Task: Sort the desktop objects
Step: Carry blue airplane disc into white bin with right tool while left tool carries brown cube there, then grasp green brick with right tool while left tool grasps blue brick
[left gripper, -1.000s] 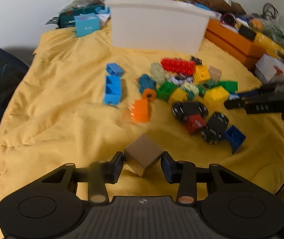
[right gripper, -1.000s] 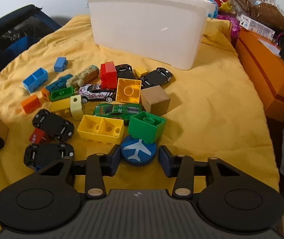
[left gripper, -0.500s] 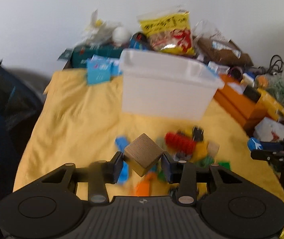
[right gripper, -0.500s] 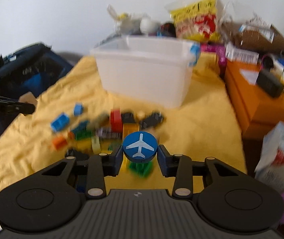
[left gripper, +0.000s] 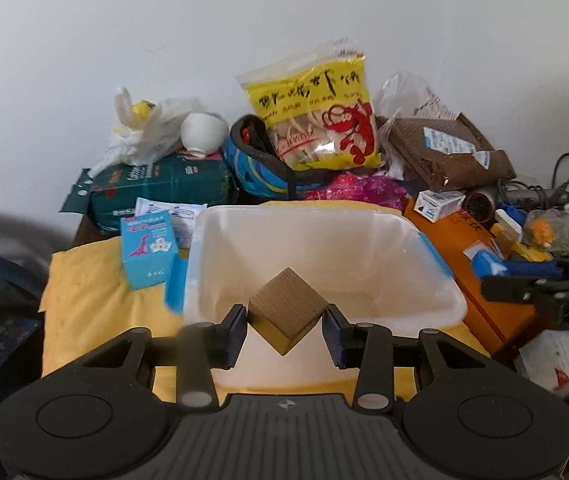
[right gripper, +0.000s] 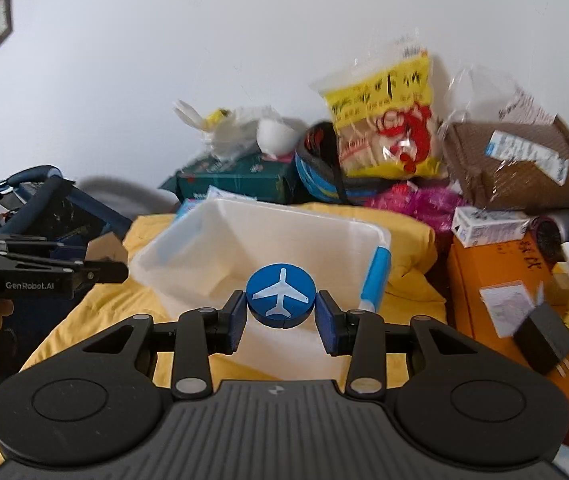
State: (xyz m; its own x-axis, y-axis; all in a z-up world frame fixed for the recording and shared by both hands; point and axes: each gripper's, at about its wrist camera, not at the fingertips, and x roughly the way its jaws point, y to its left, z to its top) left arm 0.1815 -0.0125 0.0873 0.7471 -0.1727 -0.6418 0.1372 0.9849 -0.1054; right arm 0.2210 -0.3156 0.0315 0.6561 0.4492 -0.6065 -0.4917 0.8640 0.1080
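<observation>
My left gripper [left gripper: 285, 330] is shut on a brown wooden cube [left gripper: 287, 314], held corner-down over the near rim of the white plastic bin [left gripper: 440, 276]. The bin's inside looks bare. My right gripper [right gripper: 280, 317] is shut on a blue round disc with a white airplane [right gripper: 281, 300], held above the same bin [right gripper: 368, 236]. In the left wrist view the right gripper [left gripper: 500, 276] shows at the right edge with the blue disc. In the right wrist view the left gripper [right gripper: 100, 264] shows at the left with the cube [right gripper: 104, 248]. The loose toys on the cloth are out of view.
The bin stands on a yellow cloth [left gripper: 84, 300]. Behind it are a yellow snack bag [left gripper: 316, 116], a green package [left gripper: 156, 188], a light blue dinosaur box [left gripper: 148, 252] and a brown parcel [left gripper: 444, 152]. Orange boxes [right gripper: 500, 280] lie at the right, a dark blue bag [right gripper: 44, 204] at the left.
Both grippers have risen from the toy pile and moved forward to the bin, each still carrying its object. The toys have dropped out of view.
</observation>
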